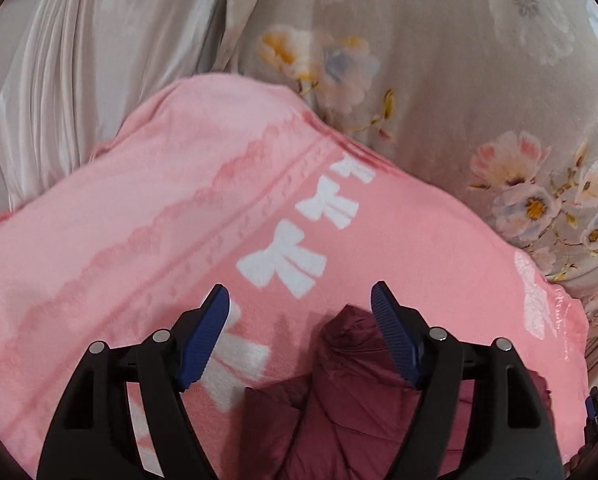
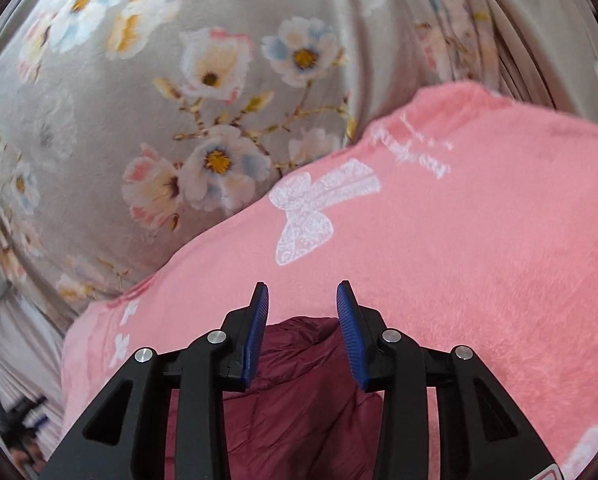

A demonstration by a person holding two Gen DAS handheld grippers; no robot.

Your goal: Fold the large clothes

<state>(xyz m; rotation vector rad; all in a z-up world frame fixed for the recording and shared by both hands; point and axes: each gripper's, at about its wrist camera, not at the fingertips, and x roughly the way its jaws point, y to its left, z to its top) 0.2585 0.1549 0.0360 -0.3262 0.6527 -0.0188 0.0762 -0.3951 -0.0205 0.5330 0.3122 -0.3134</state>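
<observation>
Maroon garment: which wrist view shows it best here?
The left wrist view. There the maroon garment shows its bunched folds between and below the open left gripper, lying on the pink blanket. The right wrist view shows only a strip of it behind the open right gripper.

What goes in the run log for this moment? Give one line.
left claw: open over maroon garment | right claw: open over it | garment: on pink blanket | grasp: none

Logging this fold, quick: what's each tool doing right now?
Left tool: open, holding nothing, over the maroon garment.
Right tool: open, holding nothing.
</observation>
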